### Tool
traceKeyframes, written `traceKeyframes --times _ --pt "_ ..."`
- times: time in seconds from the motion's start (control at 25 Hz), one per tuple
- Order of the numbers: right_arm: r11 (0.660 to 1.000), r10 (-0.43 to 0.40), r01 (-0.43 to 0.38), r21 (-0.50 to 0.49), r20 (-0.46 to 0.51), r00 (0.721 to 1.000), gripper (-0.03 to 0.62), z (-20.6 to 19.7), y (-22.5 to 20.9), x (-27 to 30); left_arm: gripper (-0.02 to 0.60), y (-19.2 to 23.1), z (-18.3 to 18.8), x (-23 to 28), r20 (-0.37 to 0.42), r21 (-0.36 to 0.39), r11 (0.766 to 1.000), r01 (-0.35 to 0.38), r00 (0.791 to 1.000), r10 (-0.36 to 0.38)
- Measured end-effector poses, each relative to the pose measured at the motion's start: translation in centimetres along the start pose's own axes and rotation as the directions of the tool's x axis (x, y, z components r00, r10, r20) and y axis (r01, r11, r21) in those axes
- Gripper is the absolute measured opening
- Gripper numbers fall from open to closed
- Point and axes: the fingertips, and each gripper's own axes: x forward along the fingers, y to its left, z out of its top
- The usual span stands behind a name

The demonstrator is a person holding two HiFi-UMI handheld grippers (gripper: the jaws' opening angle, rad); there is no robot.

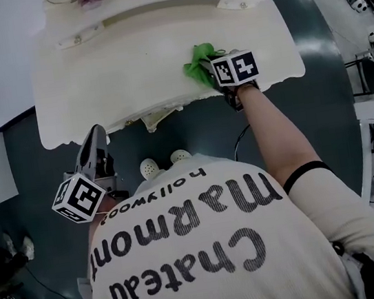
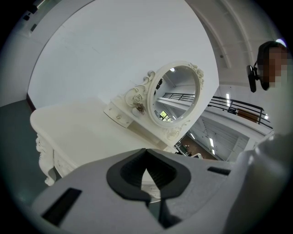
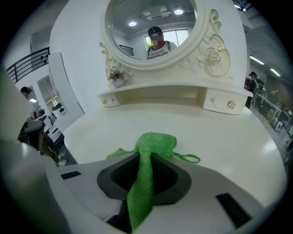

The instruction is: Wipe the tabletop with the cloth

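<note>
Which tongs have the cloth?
The right tongs, clamped on the green cloth on the tabletop; the left tongs are shut and empty.

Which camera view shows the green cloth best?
The right gripper view: the cloth runs up the centre, pinched between the jaws, its bunched end on the tabletop. The head view shows only a small green bunch beside the marker cube. The left gripper view misses it.
</note>
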Motion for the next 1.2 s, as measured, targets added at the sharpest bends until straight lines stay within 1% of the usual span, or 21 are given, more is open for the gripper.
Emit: traceKeyframes --times 0.12,0.28,0.36,0.4,0.44,0.48,0.56,0.6,0.64,0.72,0.8,0.84,0.88,0.92,1.0,1.04,1.12,1.2 --pt "1.0 -0.007 0.007 0.013 0.002 1.0 0.094 -0.2 -0.6 -0.2 0.006 0.0 0.3 -0.2 0.005 0.005 1.0 -0.001 1.0 0.001" --pt "0.999 -0.022 0.023 0.026 -0.03 0.999 0.095 -0.1 -0.7 -0.1 0.006 0.7 0.7 -0.8 0.02 0.002 1.0 -0.011 1.0 0.011" --pt "0.996 -0.035 0.038 0.081 -0.033 0.999 0.098 0.1 -0.5 -0.3 0.006 0.9 0.7 -1.1 0.021 0.0 1.0 -0.012 1.0 0.012" --pt "0.993 -0.023 0.025 0.117 -0.013 1.0 0.1 0.5 0.1 -0.3 0.006 1.2 0.8 -1.3 0.023 -0.001 1.0 -0.014 1.0 0.014" --pt "0.989 0.012 -0.016 0.149 0.027 1.0 0.1 1.3 1.4 -0.2 0.006 1.4 0.8 -1.4 0.026 -0.004 1.0 -0.016 1.0 0.016" --pt "0.982 0.066 -0.079 0.173 0.079 0.995 0.1 2.3 3.3 -0.1 0.006 1.7 0.9 -1.6 0.032 -0.007 1.0 -0.019 0.999 0.02" --pt "0.958 0.181 -0.212 0.191 0.166 0.969 0.1 4.4 7.8 0.7 0.006 2.1 1.2 -1.8 0.045 -0.015 1.0 -0.023 0.999 0.023" --pt "0.946 0.232 -0.266 0.185 0.183 0.955 0.1 5.0 10.3 1.2 0.006 2.1 1.3 -1.9 0.05 -0.016 1.0 -0.022 0.998 0.023" --pt "0.936 0.28 -0.312 0.166 0.188 0.941 0.1 5.5 12.7 1.7 0.006 2.1 1.5 -2.0 0.055 -0.015 1.0 -0.021 0.998 0.022" --pt "0.919 0.364 -0.384 0.092 0.179 0.914 0.1 5.7 17.6 2.8 0.006 2.4 1.8 -2.5 0.065 -0.013 1.0 -0.026 0.998 0.027" --pt "0.905 0.422 -0.426 -0.012 0.161 0.892 0.101 5.2 21.8 3.8 0.007 3.0 2.0 -3.4 0.077 -0.02 0.999 -0.045 0.996 0.046" --pt "0.899 0.438 -0.433 -0.068 0.146 0.887 0.103 4.7 23.5 4.3 0.007 3.5 2.1 -3.9 0.083 -0.027 0.998 -0.057 0.995 0.059" --pt "0.895 0.442 -0.428 -0.124 0.127 0.888 0.103 4.2 24.8 5.0 0.006 4.0 2.1 -4.4 0.087 -0.034 0.997 -0.069 0.994 0.072" --pt "0.894 0.433 -0.411 -0.18 0.107 0.895 0.101 3.6 25.6 5.6 0.008 4.4 2.0 -4.8 0.09 -0.041 0.996 -0.081 0.992 0.084" --pt "0.886 0.395 -0.361 -0.292 0.063 0.917 0.098 2.7 26.2 6.6 0.008 5.3 2.0 -5.4 0.094 -0.053 0.994 -0.099 0.99 0.103" --pt "0.875 0.377 -0.343 -0.341 0.039 0.925 0.096 2.3 26.4 6.9 0.006 5.7 2.1 -5.6 0.095 -0.058 0.993 -0.105 0.989 0.11" --pt "0.851 0.354 -0.321 -0.416 0.003 0.935 0.092 1.7 26.7 7.3 0.006 6.2 2.2 -5.8 0.098 -0.066 0.991 -0.113 0.988 0.119" --pt "0.841 0.335 -0.303 -0.448 -0.006 0.942 0.089 1.4 26.9 7.6 0.008 6.3 2.2 -5.6 0.098 -0.071 0.991 -0.112 0.988 0.119"
